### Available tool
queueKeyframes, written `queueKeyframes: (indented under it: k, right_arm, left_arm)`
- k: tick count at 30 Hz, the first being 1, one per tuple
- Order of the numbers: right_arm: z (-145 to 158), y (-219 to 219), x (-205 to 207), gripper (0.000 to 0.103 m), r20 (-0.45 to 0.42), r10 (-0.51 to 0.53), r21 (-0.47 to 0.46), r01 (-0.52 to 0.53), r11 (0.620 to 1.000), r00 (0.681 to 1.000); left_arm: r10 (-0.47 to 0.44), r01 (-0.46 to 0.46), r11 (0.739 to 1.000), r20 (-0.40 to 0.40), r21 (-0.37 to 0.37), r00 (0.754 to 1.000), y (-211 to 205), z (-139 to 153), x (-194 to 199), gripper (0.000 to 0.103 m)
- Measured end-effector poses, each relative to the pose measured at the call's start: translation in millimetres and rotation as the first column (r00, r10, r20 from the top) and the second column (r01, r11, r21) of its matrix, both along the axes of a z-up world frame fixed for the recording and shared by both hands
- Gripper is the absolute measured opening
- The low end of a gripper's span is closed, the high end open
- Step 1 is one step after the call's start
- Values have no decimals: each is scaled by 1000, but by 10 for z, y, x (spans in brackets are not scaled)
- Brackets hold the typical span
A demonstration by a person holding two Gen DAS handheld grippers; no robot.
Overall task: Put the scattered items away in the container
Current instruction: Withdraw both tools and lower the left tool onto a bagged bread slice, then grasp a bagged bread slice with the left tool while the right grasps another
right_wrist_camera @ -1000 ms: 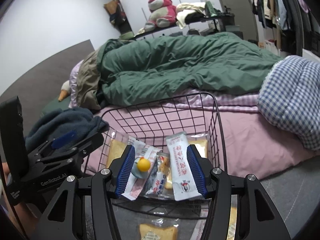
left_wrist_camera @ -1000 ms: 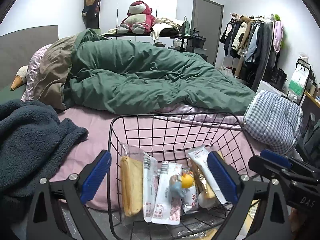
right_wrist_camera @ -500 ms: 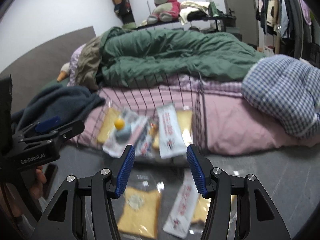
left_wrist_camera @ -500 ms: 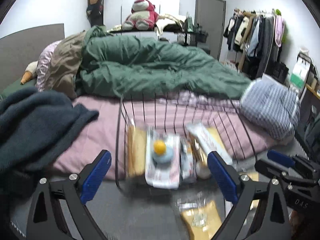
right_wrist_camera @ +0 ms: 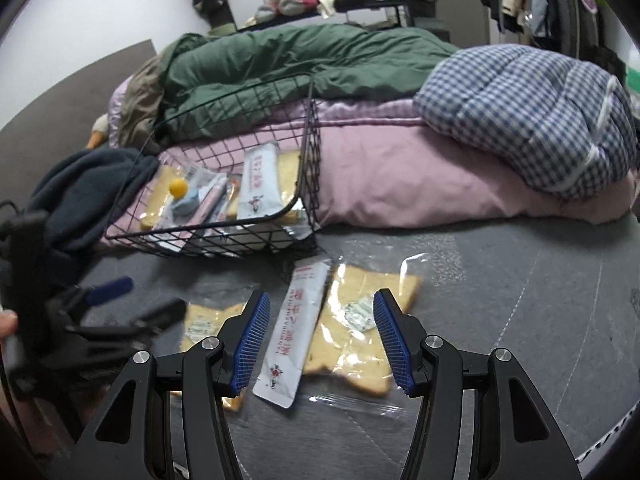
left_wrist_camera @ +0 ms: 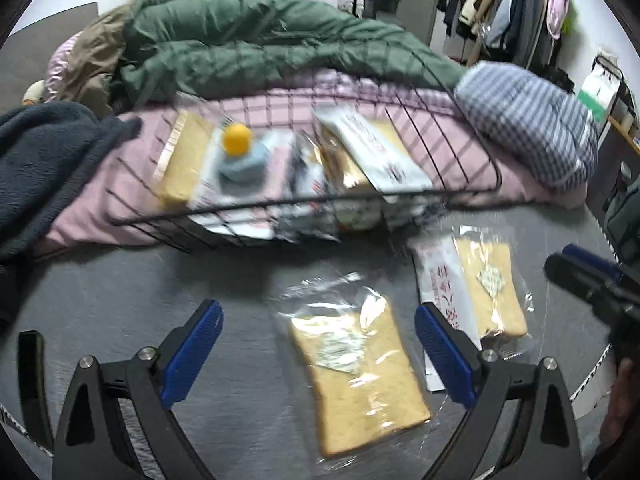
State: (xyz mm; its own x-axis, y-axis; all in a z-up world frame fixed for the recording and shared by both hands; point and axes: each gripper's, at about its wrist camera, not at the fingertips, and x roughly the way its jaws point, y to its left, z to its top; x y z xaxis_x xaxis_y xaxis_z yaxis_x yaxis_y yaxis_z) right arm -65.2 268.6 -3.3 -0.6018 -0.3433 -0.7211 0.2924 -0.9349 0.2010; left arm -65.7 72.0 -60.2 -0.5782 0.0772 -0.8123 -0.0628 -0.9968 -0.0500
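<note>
A black wire basket (left_wrist_camera: 486, 190) (right_wrist_camera: 309, 128) stands on the grey mat against the bed. It holds bagged toast, white sachets and a yellow ball (left_wrist_camera: 237, 139) on a pale blue piece. In front of it lie a bagged toast slice (left_wrist_camera: 360, 384) (right_wrist_camera: 202, 326), a white sachet (right_wrist_camera: 296, 328) (left_wrist_camera: 442, 288) and a second bagged toast (right_wrist_camera: 356, 320) (left_wrist_camera: 494, 292). My left gripper (left_wrist_camera: 318, 348) is open above the first toast. My right gripper (right_wrist_camera: 322, 344) is open above the sachet and second toast, not touching them.
The bed has a pink sheet (right_wrist_camera: 400, 176), a green duvet (left_wrist_camera: 260, 48) and a blue checked cushion (right_wrist_camera: 528, 116). A dark blue blanket (left_wrist_camera: 44, 160) hangs at the left. A clothes rack (left_wrist_camera: 516, 20) stands at the far right. Grey mat (right_wrist_camera: 500, 300) extends rightward.
Both grippers pulled back from over the basket and tipped down. The packets on the mat came into view between their fingers. Neither gripper's opening changed.
</note>
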Motion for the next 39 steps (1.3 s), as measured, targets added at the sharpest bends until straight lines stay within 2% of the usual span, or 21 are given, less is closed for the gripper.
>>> queueKeyframes:
  k: [4, 7, 10, 13, 16, 21, 22, 24, 29, 31, 37, 39]
  right_arm:
    - [-61, 36, -11, 55, 10, 2, 4, -2, 1000, 1000]
    - [-99, 43, -45, 55, 24, 1, 4, -1, 1000, 1000]
    - [-136, 61, -69, 55, 32, -4, 8, 4, 1000, 999]
    - [-250, 93, -148, 55, 61, -31, 25, 29, 999, 998]
    - [-427, 147, -268, 55, 108, -75, 34, 72, 997, 991]
    - [-676, 90, -451, 55, 171, -104, 25, 102, 995, 980]
    - [-713, 44, -477, 56, 174, -109, 38, 104, 994, 979]
    - [-755, -49, -509, 71, 169, -113, 54, 106, 993, 979]
    - [-825, -322, -555, 86, 146, -107, 131, 88, 987, 983]
    - [-860, -372, -567, 88, 124, -102, 181, 78, 980, 987]
    - [-735, -61, -547, 88, 124, -206, 90, 196, 976, 971]
    - [-705, -1, -551, 88, 109, -224, 112, 211, 971, 969]
  left_arm:
    - [-1, 1, 1000, 62, 3, 998, 117, -275, -80, 96]
    - [0, 3, 1000, 108, -25, 994, 196, -493, -114, 97]
    - [-9, 10, 1000, 124, -2, 992, 184, -618, -118, 95]
    - [-42, 42, 999, 118, 6, 992, 152, -596, -86, 84]
    - [-57, 57, 998, 124, 8, 991, 68, -559, -52, 81]
    - [-13, 12, 1000, 134, 12, 991, -284, -507, 17, 80]
    - [-9, 7, 1000, 135, 14, 991, -341, -497, 25, 80]
    - [3, -5, 1000, 136, 17, 991, -440, -497, 48, 80]
    - [25, -28, 999, 130, 17, 991, -605, -471, 86, 79]
    - [30, -32, 999, 127, 17, 991, -673, -478, 89, 79]
    - [38, -42, 999, 120, 31, 992, -770, -423, 38, 79]
    - [32, -36, 999, 114, 33, 993, -727, -407, 13, 79]
